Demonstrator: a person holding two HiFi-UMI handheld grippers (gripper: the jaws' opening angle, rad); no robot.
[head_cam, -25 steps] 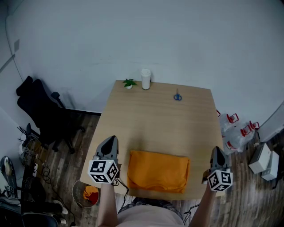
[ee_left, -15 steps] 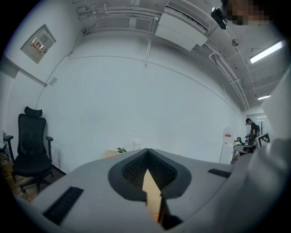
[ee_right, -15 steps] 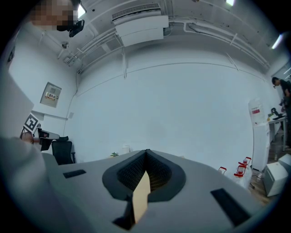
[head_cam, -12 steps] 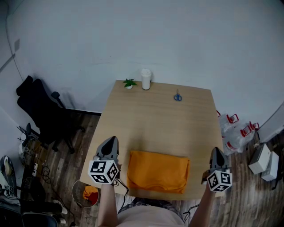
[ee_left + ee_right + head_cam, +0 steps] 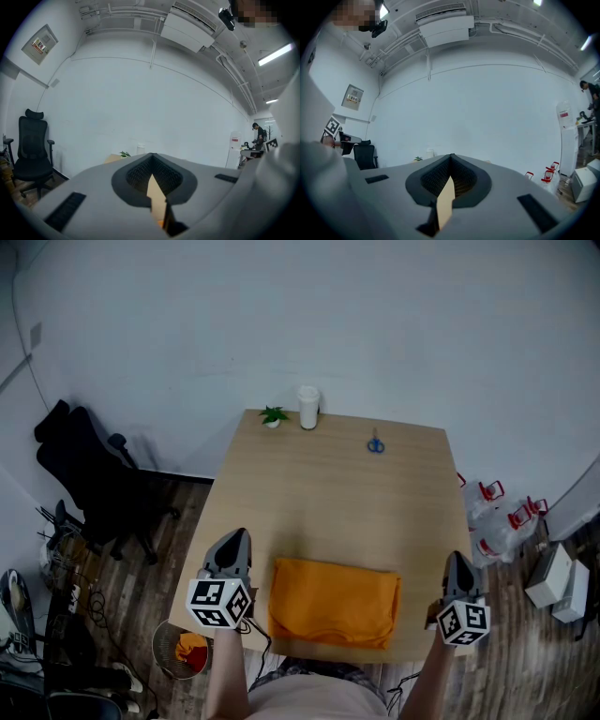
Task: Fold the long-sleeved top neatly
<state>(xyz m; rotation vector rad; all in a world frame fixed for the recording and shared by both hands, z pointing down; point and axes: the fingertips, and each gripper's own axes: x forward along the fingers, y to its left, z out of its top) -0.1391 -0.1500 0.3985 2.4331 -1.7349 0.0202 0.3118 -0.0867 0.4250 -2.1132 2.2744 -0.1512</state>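
**Folded top lies near the desk's front edge; both grippers shut and empty**

The orange long-sleeved top (image 5: 334,601) lies as a compact folded rectangle on the desk (image 5: 337,493), close to the near edge. It is between the two grippers and touches neither.

The left gripper (image 5: 239,533) is just beside the top's left side, its fingers (image 5: 136,173) pressed together on nothing. The right gripper (image 5: 457,556) is off the desk's right corner, its fingers (image 5: 430,178) likewise together and empty.

Risks, as judged:
- The task looks essentially complete, so further contact is the main hazard. A shut tip nudging the stack would rumple or shift the layers.
- With the top so near the edge, a sideways brush from the left gripper could drag it off.
- Any re-grasp needs the fingers opened first.

The scissors (image 5: 376,443), white cup (image 5: 308,407) and small plant (image 5: 273,415) are well apart at the far edge and pose no concern.
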